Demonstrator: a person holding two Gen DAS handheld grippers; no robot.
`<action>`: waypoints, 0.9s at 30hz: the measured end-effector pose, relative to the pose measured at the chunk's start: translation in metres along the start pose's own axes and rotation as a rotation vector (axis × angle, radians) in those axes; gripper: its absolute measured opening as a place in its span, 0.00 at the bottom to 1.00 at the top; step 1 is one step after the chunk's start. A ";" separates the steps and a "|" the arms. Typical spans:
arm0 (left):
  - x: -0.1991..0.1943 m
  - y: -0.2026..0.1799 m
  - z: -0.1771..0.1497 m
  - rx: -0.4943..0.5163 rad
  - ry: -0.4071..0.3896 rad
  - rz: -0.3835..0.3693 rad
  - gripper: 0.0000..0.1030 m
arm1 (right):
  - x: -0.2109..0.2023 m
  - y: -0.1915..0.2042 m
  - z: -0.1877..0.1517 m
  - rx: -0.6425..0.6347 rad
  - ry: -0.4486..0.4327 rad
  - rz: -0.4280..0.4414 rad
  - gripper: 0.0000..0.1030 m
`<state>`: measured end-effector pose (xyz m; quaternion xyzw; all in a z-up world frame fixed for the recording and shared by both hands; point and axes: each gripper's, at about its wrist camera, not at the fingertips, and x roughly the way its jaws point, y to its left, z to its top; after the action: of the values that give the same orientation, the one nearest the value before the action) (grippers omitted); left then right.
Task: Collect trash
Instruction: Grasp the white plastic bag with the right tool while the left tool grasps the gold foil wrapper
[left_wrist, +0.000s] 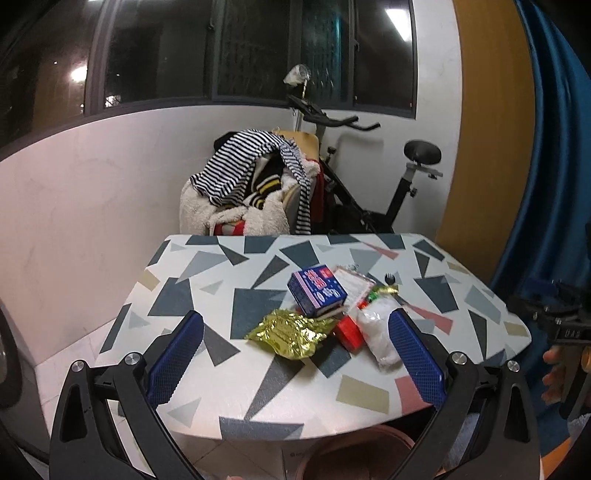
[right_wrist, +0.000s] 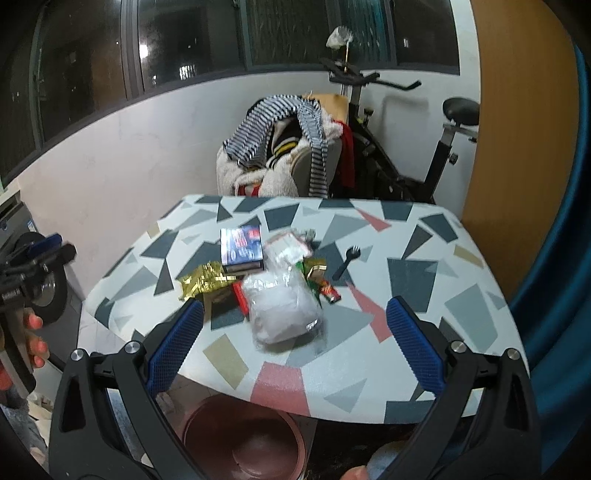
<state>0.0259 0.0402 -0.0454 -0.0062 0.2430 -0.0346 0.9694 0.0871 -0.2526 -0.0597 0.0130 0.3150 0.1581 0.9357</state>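
Observation:
A heap of trash lies on the patterned table: a gold foil wrapper, a blue box, a red packet and a white plastic bag. My left gripper hovers open above the table's near edge, its fingers either side of the heap. In the right wrist view the white bag, gold wrapper, blue box and a black plastic fork show. My right gripper is open and holds nothing, just short of the bag.
A brown bin stands on the floor under the table's near edge. Behind the table are a chair piled with clothes and an exercise bike. A blue curtain hangs at the right. A hand holds the left gripper.

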 end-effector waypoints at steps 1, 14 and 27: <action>0.001 0.003 -0.003 -0.003 -0.023 0.004 0.95 | 0.006 -0.001 -0.003 0.001 0.009 0.004 0.95; 0.047 0.047 -0.034 -0.092 0.070 0.018 0.95 | 0.082 -0.004 -0.028 -0.041 0.087 -0.036 0.95; 0.101 0.044 -0.053 -0.055 0.171 -0.030 0.95 | 0.210 0.023 -0.017 -0.065 0.178 -0.048 0.95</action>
<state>0.0928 0.0775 -0.1406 -0.0333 0.3257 -0.0429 0.9439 0.2283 -0.1678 -0.1939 -0.0389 0.3919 0.1465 0.9074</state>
